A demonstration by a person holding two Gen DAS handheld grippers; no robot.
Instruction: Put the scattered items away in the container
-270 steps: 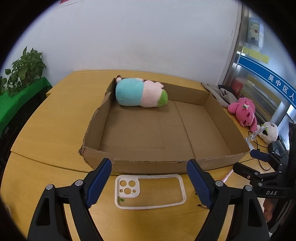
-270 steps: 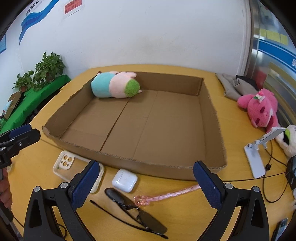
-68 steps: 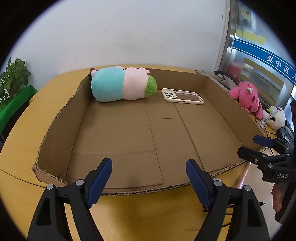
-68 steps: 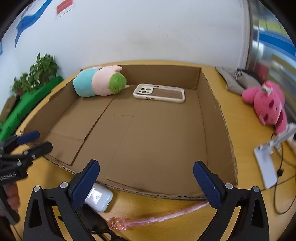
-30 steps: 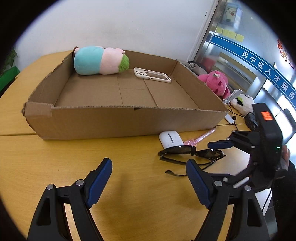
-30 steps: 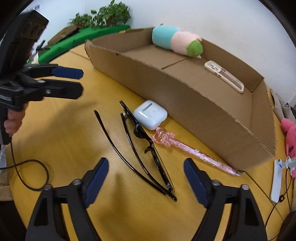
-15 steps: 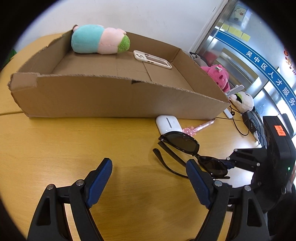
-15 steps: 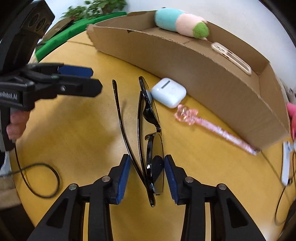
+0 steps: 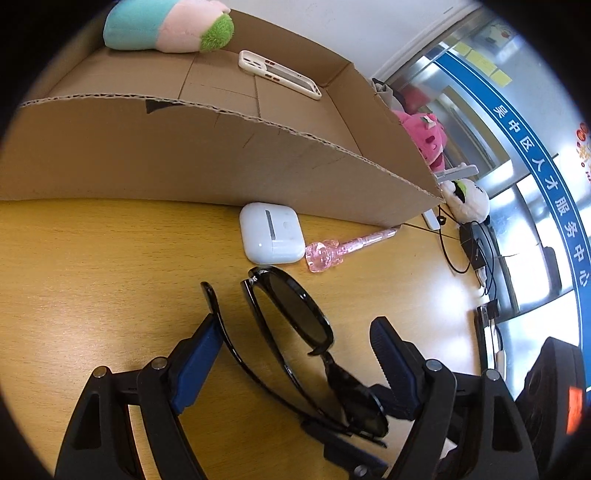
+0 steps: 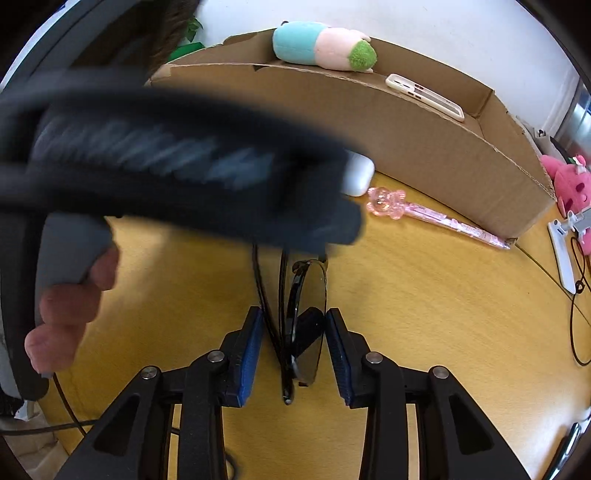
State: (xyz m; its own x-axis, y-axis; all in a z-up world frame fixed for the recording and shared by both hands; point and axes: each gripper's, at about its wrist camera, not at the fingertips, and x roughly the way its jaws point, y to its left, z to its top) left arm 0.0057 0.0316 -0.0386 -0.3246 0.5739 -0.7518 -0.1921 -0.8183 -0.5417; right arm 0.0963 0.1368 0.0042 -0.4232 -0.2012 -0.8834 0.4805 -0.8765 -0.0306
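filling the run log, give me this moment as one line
right gripper: shut on sunglasses | left gripper: open around sunglasses | in box: plush, phone case | on table: earbud case, pink pen

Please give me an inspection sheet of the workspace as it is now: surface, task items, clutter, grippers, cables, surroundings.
Surface: wooden table, bare wood around the items.
Job's things: box holds a plush and a phone case. Outside, by its near wall: earbud case, pink pen, sunglasses.
Clutter: pink plush, white plush and a white stand past the box's right end.
Grippers: right gripper shut on the sunglasses; left gripper open, its fingers either side of the sunglasses.
Cables: black cables on the table's right side.
Surroundings: white wall, blue sign, plant.
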